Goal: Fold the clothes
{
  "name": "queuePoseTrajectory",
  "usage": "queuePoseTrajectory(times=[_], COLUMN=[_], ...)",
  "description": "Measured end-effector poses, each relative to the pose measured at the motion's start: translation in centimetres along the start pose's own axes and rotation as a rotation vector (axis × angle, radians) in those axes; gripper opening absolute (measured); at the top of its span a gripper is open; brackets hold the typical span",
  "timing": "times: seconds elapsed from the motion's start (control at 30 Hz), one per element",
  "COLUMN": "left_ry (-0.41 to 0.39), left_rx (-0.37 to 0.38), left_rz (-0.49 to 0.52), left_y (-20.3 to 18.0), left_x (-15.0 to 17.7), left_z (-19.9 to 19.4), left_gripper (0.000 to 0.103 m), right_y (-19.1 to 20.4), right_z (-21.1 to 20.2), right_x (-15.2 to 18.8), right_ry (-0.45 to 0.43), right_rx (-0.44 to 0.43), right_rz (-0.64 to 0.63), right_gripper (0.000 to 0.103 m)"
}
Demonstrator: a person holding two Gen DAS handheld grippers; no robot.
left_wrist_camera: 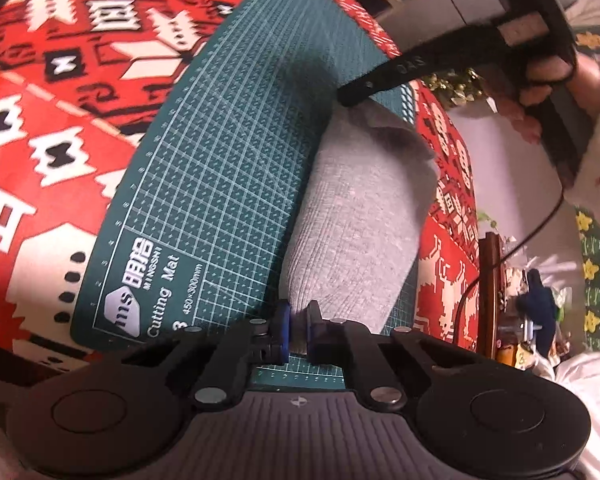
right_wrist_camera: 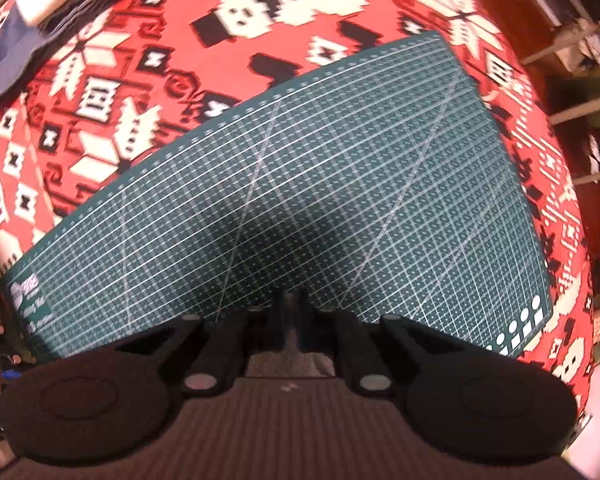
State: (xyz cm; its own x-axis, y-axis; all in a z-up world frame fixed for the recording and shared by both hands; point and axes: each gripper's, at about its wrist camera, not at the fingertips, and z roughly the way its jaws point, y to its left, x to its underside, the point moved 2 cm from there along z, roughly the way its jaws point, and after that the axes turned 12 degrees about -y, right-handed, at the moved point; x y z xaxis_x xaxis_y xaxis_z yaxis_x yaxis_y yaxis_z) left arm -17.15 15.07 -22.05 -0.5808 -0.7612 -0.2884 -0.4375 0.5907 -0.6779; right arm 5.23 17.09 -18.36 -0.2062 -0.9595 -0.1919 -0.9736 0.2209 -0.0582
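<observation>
Red holiday-pattern tablecloth (right_wrist_camera: 260, 12) covers the desk; a green cutting mat (left_wrist_camera: 220, 200) lies on it. Room clutter past the desk edge is blurred and cannot be identified. The grey knit garment (left_wrist_camera: 356, 224) lies on the mat, lifted at both ends. The left hand-held gripper (left_wrist_camera: 296, 334) pinches its near edge. The right hand-held gripper (left_wrist_camera: 350, 98), held by a hand (left_wrist_camera: 540, 92), meets the far edge; its tips are hidden there. In the right wrist view, its fingers (right_wrist_camera: 294, 316) appear pressed together on dim grey fabric.
</observation>
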Motion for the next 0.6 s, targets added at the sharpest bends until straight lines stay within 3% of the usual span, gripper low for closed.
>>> queuePoseTrajectory(times=[0.07, 0.13, 0.23, 0.37, 0.47, 0.53, 0.6], left_ry=[0.003, 0.006, -0.014, -0.086, -0.142, -0.152, -0.155], left_rx=[0.005, -0.007, -0.021, -0.015, 0.024, 0.061, 0.088], left_rz=[0.003, -0.004, -0.002, 0.032, 0.020, 0.051, 0.127], left_y=[0.3, 0.7, 1.1, 0.9, 0.8, -0.2, -1.9], left_x=[-0.2, -0.4, -0.9, -1.8, -3.0, -3.5, -3.7], left_z=[-0.2, -0.5, -1.4, -3.1, -3.8, -3.5, -2.9], left_gripper=[0.009, 0.020, 0.028, 0.034, 0.033, 0.020, 0.016], right_y=[-0.1, -0.1, -0.4, -1.0, 0.9, 2.5, 4.2], right_z=[-0.1, -0.5, -3.0, -7.3, -8.2, -8.1, -7.9], right_x=[0.4, 0.8, 1.6, 2.4, 5.7, 8.6, 11.4], right_ry=[-0.019, -0.051, -0.142, -0.295, -0.404, -0.469, -0.534], right_rx=[-0.001, -0.013, -0.039, -0.050, -0.037, -0.027, -0.017], right_rz=[0.021, 0.043, 0.085, 0.174, 0.232, 0.271, 0.310], right_gripper=[0.005, 0.007, 0.021, 0.023, 0.023, 0.023, 0.023])
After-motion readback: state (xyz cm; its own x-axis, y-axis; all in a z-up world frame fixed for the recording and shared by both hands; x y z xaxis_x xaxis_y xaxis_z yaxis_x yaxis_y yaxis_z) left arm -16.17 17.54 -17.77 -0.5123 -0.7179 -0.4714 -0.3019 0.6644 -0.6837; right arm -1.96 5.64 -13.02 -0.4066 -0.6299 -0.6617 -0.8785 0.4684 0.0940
